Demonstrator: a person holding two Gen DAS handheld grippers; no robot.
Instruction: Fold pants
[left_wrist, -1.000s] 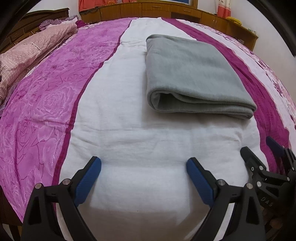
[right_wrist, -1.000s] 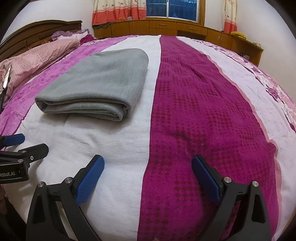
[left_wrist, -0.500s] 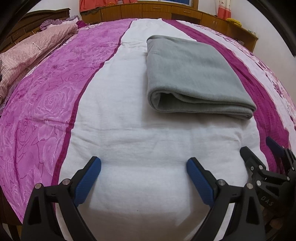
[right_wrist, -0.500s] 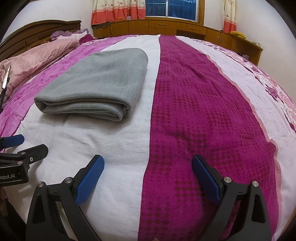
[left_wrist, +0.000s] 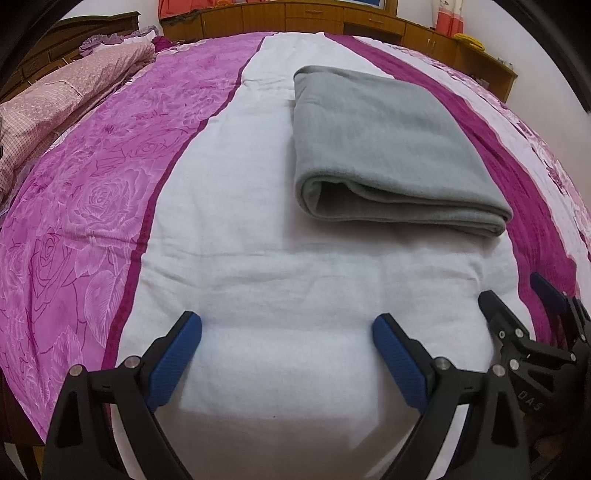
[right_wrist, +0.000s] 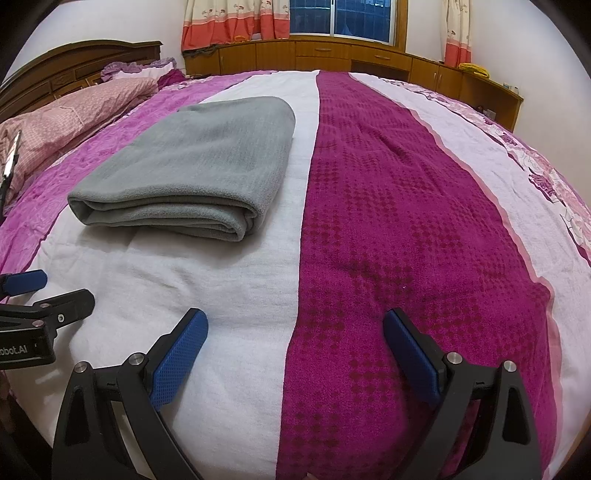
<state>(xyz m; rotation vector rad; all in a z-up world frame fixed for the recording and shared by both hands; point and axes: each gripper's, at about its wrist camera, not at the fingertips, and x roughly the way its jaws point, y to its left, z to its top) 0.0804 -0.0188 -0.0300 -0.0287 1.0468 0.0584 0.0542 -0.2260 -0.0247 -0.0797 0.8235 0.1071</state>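
Grey pants (left_wrist: 384, 147) are lying folded on the bed (left_wrist: 258, 277), on its white stripe. Left hand-held gripper (left_wrist: 286, 354) and right hand-held gripper (right_wrist: 295, 354) are hovering near, both wide, empty. Fabric is looking soft, thick, limp; I'd grip the layered near edge.

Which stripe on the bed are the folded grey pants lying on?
The white stripe, between the rose-patterned pink one and the dark magenta one. The grey pants lie on it.

Pants (left_wrist: 384, 147) on bed (left_wrist: 258, 277) — ahead of grippers
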